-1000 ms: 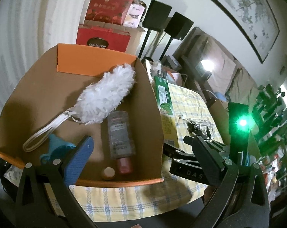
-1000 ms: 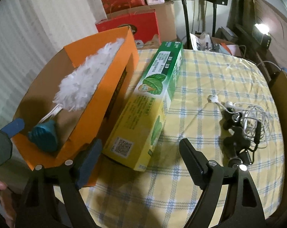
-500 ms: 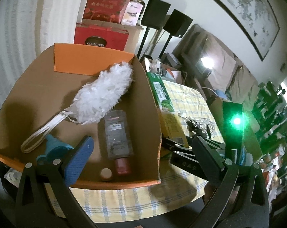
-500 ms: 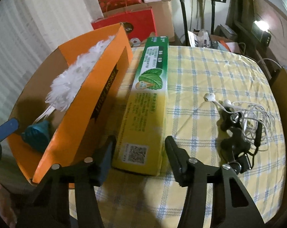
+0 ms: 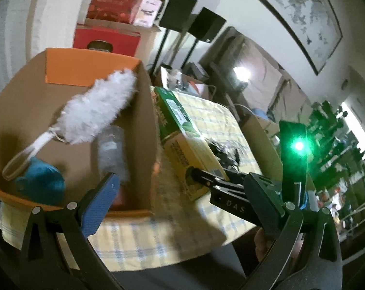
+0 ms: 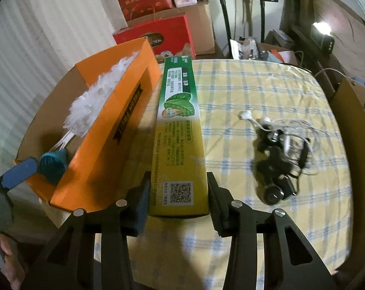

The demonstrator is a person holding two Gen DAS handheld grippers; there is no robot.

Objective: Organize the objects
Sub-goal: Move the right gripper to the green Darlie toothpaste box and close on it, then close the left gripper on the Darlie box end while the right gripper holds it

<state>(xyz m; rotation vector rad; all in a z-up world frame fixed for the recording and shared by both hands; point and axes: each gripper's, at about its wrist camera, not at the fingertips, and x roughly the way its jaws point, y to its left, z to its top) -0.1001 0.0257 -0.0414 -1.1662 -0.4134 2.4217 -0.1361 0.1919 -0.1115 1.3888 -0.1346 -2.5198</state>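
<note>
An orange cardboard box holds a white duster, a clear bottle and a blue funnel-like piece. A long green-and-yellow carton lies beside the box on the checked tablecloth. My right gripper has closed on the carton's near end, one finger on each side. My left gripper is open and empty, in front of the orange box's near right corner. The right gripper shows in the left wrist view.
A tangle of white earphones and black cables lies on the tablecloth to the right. Red gift boxes and speaker stands stand behind the table. A cardboard box sits at the table's right edge.
The right gripper moved forward and its fingers closed in around the carton's near end. The carton swung parallel to the orange box. The left gripper drifted right.
</note>
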